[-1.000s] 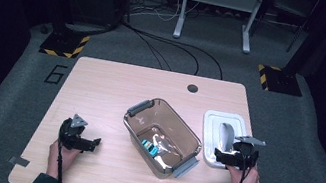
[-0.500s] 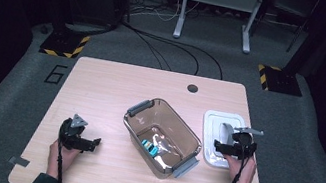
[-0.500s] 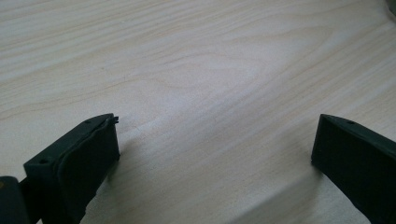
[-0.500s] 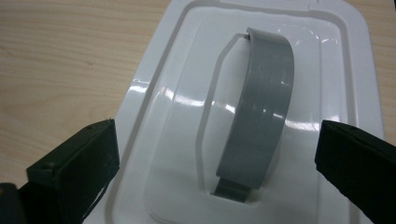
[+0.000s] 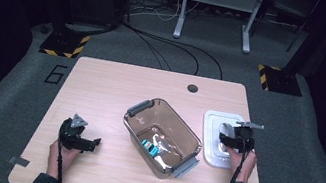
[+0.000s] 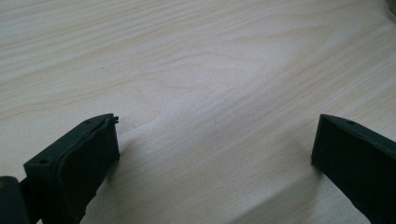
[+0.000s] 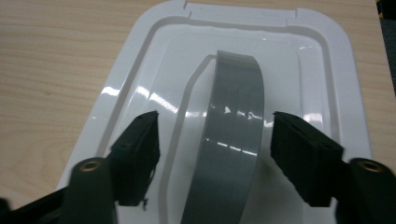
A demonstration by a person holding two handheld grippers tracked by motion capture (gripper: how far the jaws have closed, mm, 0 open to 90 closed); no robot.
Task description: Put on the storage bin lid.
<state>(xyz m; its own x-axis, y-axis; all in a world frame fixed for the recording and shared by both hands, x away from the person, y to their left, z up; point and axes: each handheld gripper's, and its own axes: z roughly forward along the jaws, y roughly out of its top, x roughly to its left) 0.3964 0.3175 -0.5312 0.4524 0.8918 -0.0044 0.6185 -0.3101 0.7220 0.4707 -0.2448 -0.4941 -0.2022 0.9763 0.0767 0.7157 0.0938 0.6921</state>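
A white lid (image 5: pixel 213 120) lies flat on the table's right side, with a grey arched handle (image 7: pixel 236 93) along its middle. My right gripper (image 5: pixel 232 140) hovers over the lid. In the right gripper view its jaws stand either side of the handle, with a gap on each side. The right gripper (image 7: pixel 215 135) is open, and its jaws have just been closing around the handle. A clear brown bin (image 5: pixel 180 125) with grey end clips sits mid-table and holds a small blue and white object (image 5: pixel 150 147). My left gripper (image 5: pixel 90 143) rests open and holds nothing.
The left gripper (image 6: pixel 215 135) looks across bare wood. The table's right edge runs close beside the lid. A round cable hole (image 5: pixel 192 88) sits near the far edge. Cables and stand legs lie on the floor beyond the table.
My right gripper has moved away from the person, further over the lid, and its jaws have narrowed around the grey handle. The left gripper has stayed put.
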